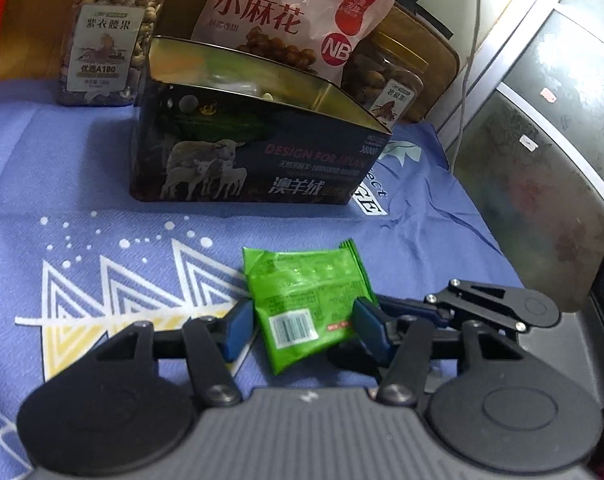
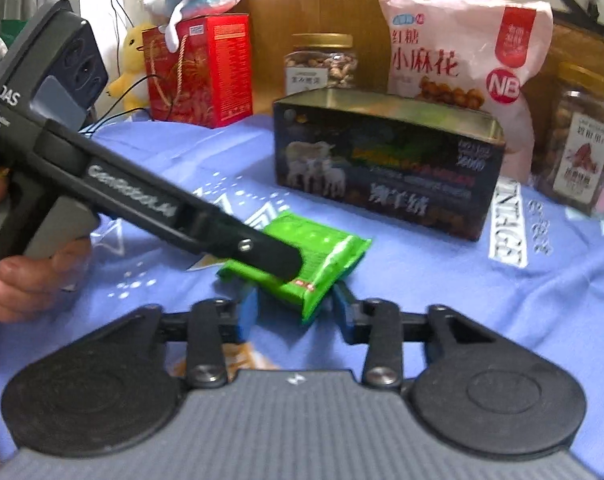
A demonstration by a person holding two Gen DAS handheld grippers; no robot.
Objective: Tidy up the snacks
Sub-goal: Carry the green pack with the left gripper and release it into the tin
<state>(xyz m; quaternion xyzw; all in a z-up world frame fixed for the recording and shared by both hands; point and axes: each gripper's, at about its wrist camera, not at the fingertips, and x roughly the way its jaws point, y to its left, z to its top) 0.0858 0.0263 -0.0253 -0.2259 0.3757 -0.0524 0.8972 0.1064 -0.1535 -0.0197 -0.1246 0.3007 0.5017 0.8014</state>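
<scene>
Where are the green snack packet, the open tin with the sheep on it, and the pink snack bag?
green snack packet (image 1: 297,304): left wrist view, middle of its printed face.
open tin (image 1: 257,160): left wrist view, front wall.
pink snack bag (image 2: 458,52): right wrist view, printed front.

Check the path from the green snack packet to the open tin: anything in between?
Nothing visible. The green snack packet sits between the pads of the left hand-held gripper and the right hand-held gripper. Only bare blue cloth lies between it and the open tin, whose top is uncovered.
</scene>
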